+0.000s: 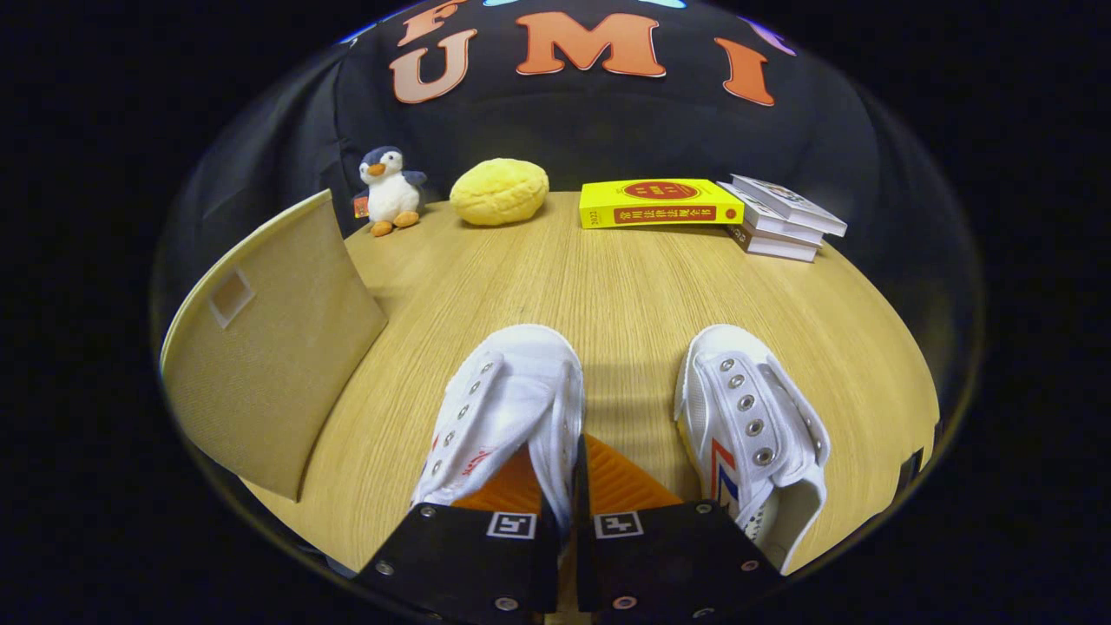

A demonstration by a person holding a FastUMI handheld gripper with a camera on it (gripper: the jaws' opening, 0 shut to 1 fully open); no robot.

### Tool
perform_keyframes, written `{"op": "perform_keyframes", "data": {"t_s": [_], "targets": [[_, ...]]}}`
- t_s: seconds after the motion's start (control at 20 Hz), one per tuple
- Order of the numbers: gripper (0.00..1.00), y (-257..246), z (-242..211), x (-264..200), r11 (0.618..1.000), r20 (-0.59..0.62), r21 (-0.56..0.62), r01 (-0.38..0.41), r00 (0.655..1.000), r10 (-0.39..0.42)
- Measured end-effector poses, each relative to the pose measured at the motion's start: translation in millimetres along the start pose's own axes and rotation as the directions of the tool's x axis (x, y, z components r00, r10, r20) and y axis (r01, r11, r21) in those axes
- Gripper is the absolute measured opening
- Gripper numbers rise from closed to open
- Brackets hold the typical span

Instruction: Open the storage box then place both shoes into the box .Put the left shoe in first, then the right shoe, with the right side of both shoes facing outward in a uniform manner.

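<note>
Two white shoes lay on the table, toes pointing away from the camera. The gripper point(566, 473) was nearly closed, and its two fingers pinched the right side wall of the left shoe point(508, 408), one finger inside the shoe and the other outside of it. So the gripper was clenched on that shoe's wall. The right shoe point(751, 425) stood apart, to the right of the fingers, untouched.

One beige fabric storage box point(269, 347) stood to the left of the shoes, and I could not tell if its lid was open.

The wooden table point(625, 278) was light in colour. At its far edge were one small penguin toy point(390, 189), one yellow round cushion point(499, 191), one yellow book point(655, 204) and one pile of three white books point(781, 221). Behind them hung the black cloth wall point(599, 130).
</note>
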State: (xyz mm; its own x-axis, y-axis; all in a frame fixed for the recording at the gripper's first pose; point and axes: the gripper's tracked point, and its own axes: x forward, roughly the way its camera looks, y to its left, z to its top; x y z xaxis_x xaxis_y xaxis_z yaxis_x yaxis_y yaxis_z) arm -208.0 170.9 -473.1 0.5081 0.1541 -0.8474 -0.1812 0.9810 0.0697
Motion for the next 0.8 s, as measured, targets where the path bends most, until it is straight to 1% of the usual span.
{"op": "perform_keyframes", "data": {"t_s": [0.1,0.2,0.35,0.5,0.65,0.8], "targets": [[0.05,0,4,1,1.0,-0.01,0.017,0.003,1.0,-0.002],[0.03,3,11,0,0.998,-0.019,0.053,-0.017,1.0,0.018],[0.02,7,23,-5,0.991,-0.033,0.133,-0.034,0.999,0.038],[0.02,15,42,-18,0.987,-0.02,0.156,-0.045,0.999,0.048],[0.02,27,68,-37,0.979,-0.015,0.195,-0.066,0.997,0.07],[0.02,46,91,-62,0.959,-0.033,0.267,-0.096,0.994,0.108]]}}
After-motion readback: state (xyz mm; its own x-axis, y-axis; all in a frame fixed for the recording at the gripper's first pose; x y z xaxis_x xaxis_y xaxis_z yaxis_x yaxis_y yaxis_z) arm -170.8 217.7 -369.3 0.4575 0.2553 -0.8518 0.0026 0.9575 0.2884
